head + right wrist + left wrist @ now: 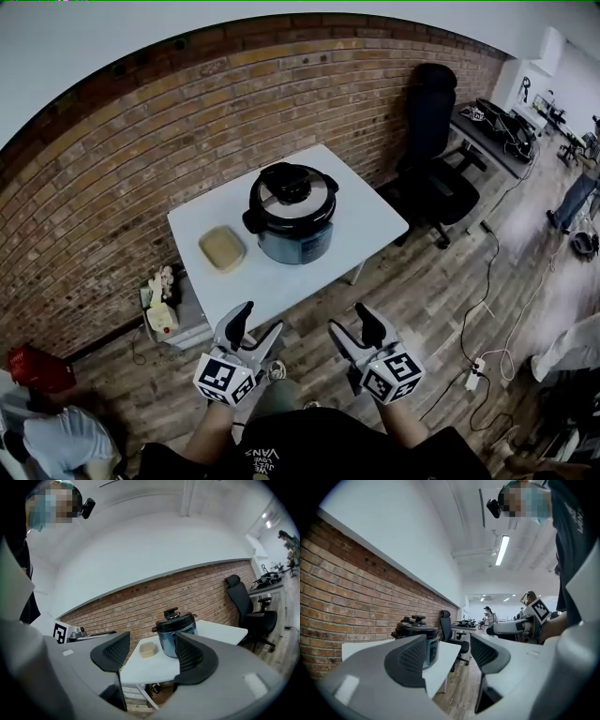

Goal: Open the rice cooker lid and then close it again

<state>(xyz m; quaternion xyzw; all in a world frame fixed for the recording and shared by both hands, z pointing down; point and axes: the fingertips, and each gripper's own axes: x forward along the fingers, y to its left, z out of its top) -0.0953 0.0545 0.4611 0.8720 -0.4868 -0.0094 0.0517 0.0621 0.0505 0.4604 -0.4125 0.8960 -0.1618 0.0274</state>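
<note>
The person's wearing a black tee (319, 448) with white lettering printed across the front, and there's a small black camera (87, 506) mounted up at the head. The left gripper (260, 321) and right gripper (351, 321) look like the same build, with smooth pale grey plastic shells and curved jaws lined with dark dimpled pads (412, 657). Each one also has a white cube (225, 378) covered in chunky black square markers.
</note>
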